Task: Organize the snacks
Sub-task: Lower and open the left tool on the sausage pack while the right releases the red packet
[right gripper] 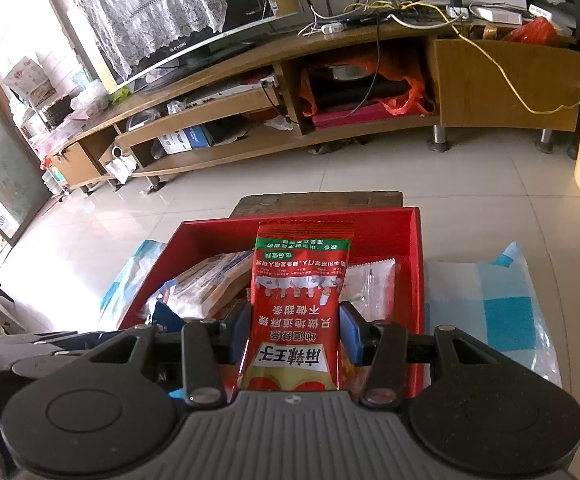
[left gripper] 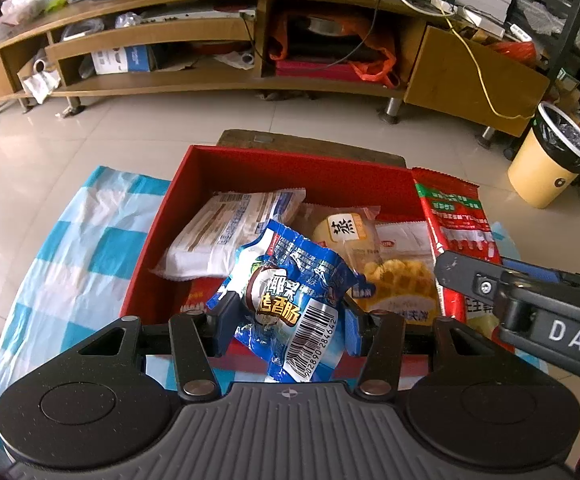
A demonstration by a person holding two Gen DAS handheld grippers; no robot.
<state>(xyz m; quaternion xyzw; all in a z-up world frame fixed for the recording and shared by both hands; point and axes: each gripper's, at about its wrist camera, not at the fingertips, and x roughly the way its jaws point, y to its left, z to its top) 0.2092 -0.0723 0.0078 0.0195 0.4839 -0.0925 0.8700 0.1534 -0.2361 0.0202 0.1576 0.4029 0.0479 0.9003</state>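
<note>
Together above red box [left gripper: 209, 184]: left tool [left gripper: 290, 320] clamped blue packet [left gripper: 290, 292]; right tool [right gripper: 296, 334], at three o'clock, clamped red packet [right gripper: 298, 300].

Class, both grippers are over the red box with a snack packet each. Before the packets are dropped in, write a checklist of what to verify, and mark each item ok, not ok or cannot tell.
1. Left gripper clamps the blue packet: ok.
2. Right gripper clamps the red packet: ok.
3. Both packets hang over the red box, not the checked cloth: ok.
4. Free space in the box under the packets: cannot tell; the white packet and the waffle packet already cover much of the floor.
5. Grippers apart from each other: ok, though close.
</note>
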